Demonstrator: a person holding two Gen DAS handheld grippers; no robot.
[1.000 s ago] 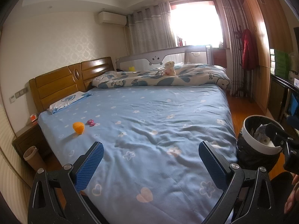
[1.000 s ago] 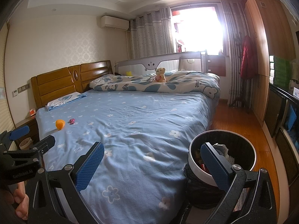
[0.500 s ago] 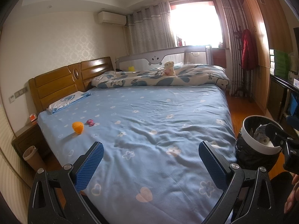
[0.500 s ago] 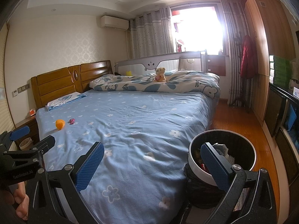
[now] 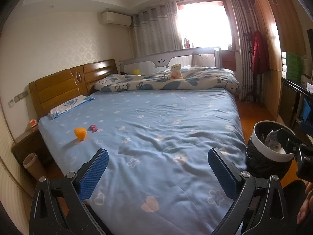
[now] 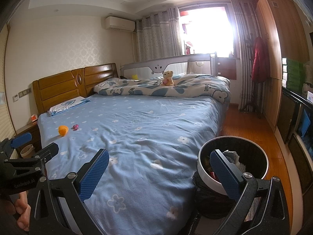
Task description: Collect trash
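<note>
Two handheld grippers hover at the foot of a wide bed, both level and pointing forward toward the headboard. We hold the left gripper over the blue sheet, its blue-padded fingers spread wide apart with nothing between them. We hold the right gripper further to the right, jaws equally wide and empty; one finger sits over the sheet, the other in front of the trash bin's mouth. From the right wrist view, the left gripper's black frame appears at the far left edge, with part of our hand beneath it.

The trash bin stands on the wooden floor just beside the bed's right side. It is round, with a white rim and a black liner bag, and holds crumpled paper and some darker scraps that we cannot identify clearly.

On the sheet, near the left side and well apart from both grippers, lie a small orange ball with a bumpy surface and, just beside it, a small pink item, too small for us to tell what it is. A folded patterned quilt lies across the far side of the bed, with a small teddy bear sitting on it.
</note>
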